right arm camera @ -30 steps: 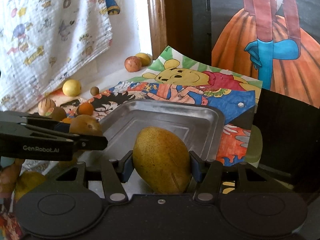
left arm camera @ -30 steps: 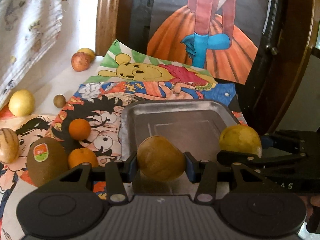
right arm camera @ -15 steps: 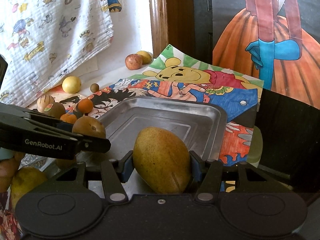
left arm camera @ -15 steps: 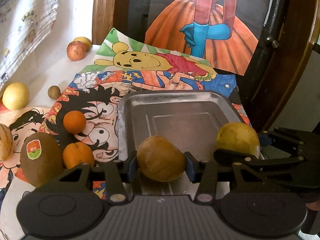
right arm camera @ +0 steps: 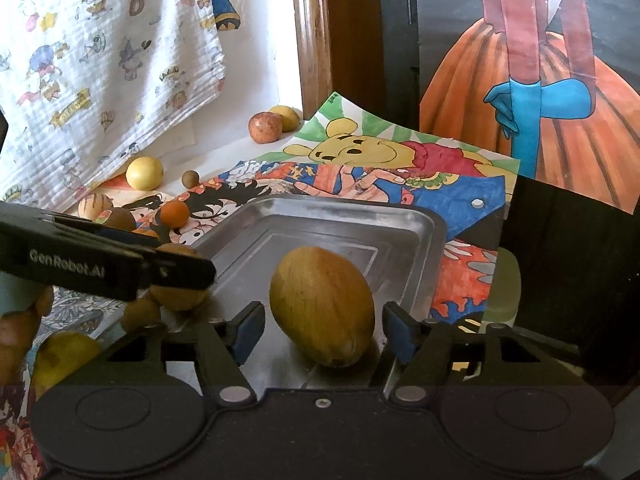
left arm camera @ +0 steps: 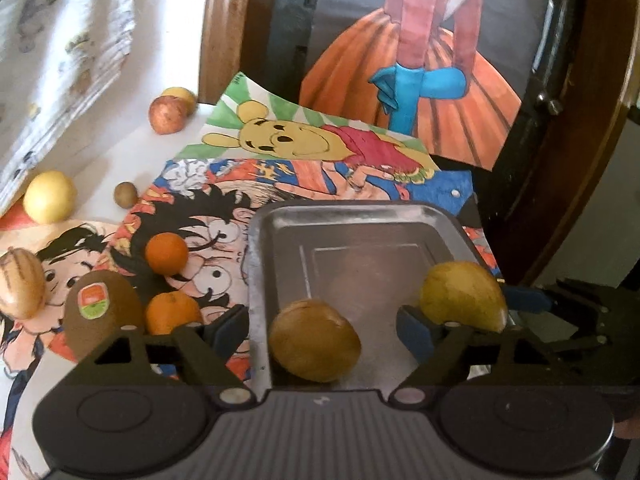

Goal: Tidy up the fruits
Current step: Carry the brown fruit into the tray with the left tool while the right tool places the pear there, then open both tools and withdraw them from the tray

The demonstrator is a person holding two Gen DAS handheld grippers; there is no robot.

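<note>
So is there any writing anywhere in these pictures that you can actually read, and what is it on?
"GenRobot.AI": white letters on the side of the left gripper, seen from the right wrist camera.
Kiwi: a red and green sticker, print too blurred to read.
Hanging cartoon cloth: small yellow banners with lettering, too small to read.
Winnie-the-Pooh drawing: small green marks at its top corner, unreadable.

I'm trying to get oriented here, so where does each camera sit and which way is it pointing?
Left wrist: on the left gripper, facing the metal tray; its open fingers flank a brown fruit.
Right wrist: on the right gripper, facing the same tray; open fingers flank a yellow mango.
Shared: tray, both fruits, each other's gripper.
</note>
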